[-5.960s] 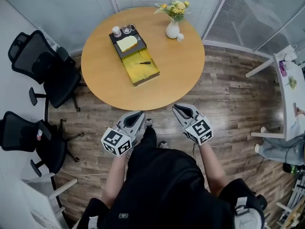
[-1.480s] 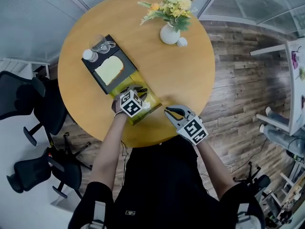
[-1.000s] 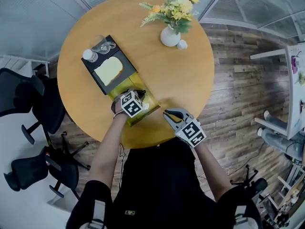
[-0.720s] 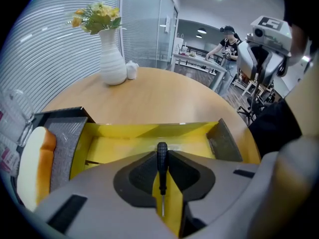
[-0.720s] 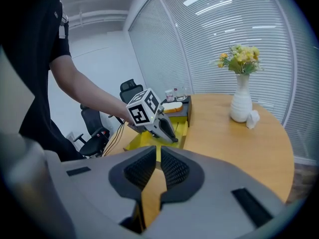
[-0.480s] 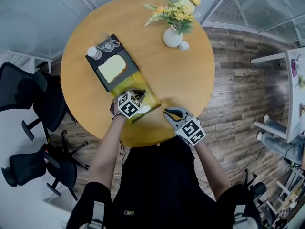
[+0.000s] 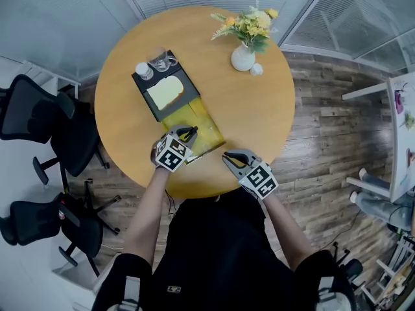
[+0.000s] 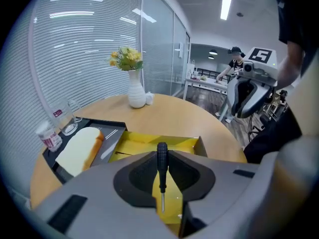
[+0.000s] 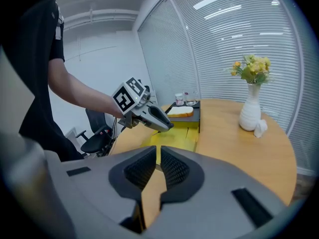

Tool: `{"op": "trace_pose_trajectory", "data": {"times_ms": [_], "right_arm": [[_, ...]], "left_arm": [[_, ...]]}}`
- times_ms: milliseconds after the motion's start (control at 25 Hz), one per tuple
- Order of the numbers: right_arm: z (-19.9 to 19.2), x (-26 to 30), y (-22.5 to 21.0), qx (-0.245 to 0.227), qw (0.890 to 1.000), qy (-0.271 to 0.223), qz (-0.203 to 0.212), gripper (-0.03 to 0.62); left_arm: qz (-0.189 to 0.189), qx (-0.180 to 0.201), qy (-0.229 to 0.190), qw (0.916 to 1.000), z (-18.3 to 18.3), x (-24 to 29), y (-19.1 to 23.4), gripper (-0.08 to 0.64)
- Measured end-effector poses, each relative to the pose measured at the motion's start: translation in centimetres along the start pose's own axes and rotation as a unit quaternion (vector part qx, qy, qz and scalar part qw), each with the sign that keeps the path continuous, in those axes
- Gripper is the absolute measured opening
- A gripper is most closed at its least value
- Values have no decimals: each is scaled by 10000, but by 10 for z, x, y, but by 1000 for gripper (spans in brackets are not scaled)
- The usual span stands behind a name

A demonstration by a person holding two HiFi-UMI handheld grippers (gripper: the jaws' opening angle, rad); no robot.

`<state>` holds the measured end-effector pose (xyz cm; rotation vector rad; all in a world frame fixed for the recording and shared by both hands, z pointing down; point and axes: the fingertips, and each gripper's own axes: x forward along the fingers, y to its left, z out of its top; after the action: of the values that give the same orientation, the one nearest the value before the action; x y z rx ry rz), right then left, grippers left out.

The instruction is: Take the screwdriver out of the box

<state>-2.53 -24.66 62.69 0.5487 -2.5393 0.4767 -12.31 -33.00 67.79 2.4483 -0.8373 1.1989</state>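
A small black screwdriver (image 8: 162,159) stands upright between the jaws of the left gripper (image 7: 189,133), handle up and bare tip down. The jaws pinch its grooved handle, with the shaft hanging free below the pads. It hangs over the near end of the open yellow box (image 7: 202,124) and appears to be off the box floor, though not yet clear of the box's outline.

The grip is the weak point. A narrow, round handle caught between two pads could swivel or slide if the hand tips or jerks, and the tool would drop back into the box or onto the round wooden table (image 7: 256,112). If it is carried out low, the dangling tip could snag the near wall of the box.

Nothing steadies the box. The right gripper (image 7: 227,158) hovers just beside it at the table's edge, its jaws drawn almost together and empty. A snag could therefore drag the light box, or nudge the black tray (image 7: 144,81) with its slice of bread (image 7: 166,92) at the far end.
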Motion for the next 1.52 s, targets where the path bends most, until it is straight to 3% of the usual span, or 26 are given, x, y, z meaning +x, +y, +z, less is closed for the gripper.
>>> {"op": "trace_pose_trajectory", "data": {"times_ms": [200,440,760,1200,1520], "right_arm": [[5,-3,11,-90,9999,-97,-81,25],[11,-12,19,-173,9992,-213,-290,25],[24,-29,39,-300,9974,-366,-549,21],[37,-58,49,-220,9924,-619,-1045,17],[36,-54,69,-297,9937,-682,-837,17]], "left_arm": [[75,-409,-478,9980,-3,-26,-9,72],[-30,-906,-1186,9888,3,-70,-27,72],[-319,-1129,-1902,9747,1,-128,-61,72],[-294,-1309,-2368,9623,-2,-170,-87,72],[-153,-1369,-2422,9604,-10,-180,-100,72]]}}
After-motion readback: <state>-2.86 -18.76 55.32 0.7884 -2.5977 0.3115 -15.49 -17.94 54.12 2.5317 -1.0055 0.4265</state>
